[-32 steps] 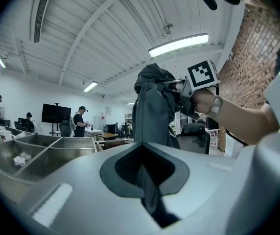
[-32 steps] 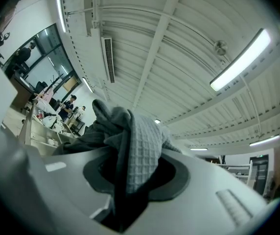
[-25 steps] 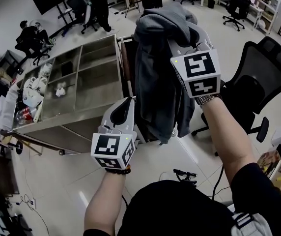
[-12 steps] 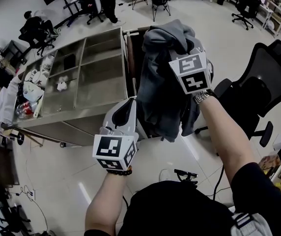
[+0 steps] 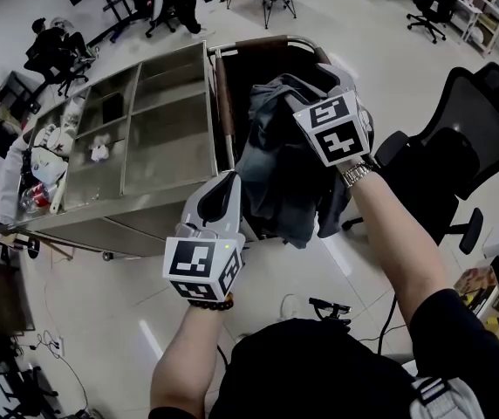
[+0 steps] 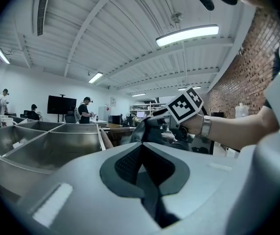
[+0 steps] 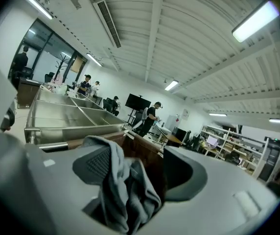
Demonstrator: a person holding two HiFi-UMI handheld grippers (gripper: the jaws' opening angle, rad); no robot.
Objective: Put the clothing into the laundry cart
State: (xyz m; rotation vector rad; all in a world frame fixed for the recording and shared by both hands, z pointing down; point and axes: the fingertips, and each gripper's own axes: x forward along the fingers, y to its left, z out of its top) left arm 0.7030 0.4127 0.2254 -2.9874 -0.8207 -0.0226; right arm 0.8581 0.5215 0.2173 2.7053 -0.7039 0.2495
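Head view, going from the left: there's a big steel table with divided bins, a small white crumpled thing in one of the compartments, and a pile of clutter at its far left end. A couple of people are way off in the background past it.

Next over is my left gripper, held low in front of me and pointing at the gap between the steel table and the cart. In the left gripper view its jaws are pressed right together with nothing in them, so it's empty.

Just beside the table is the laundry cart with its brown inside. The grey clothing is bunched up over the near side of it, and its lower end hangs down in front toward the floor. I honestly can't tell how much of it is inside the cart.

My right gripper is up at the top of that bundle. In the right gripper view its jaws are opening. The grey fabric sits between them, draped against the left-hand pad. There's a clear gap to the other pad, so it isn't pinched, more like lying there. The cart's brown wall shows right behind the jaws.

There's a watch on my right wrist, and a black office chair stands near the cart on the far right.
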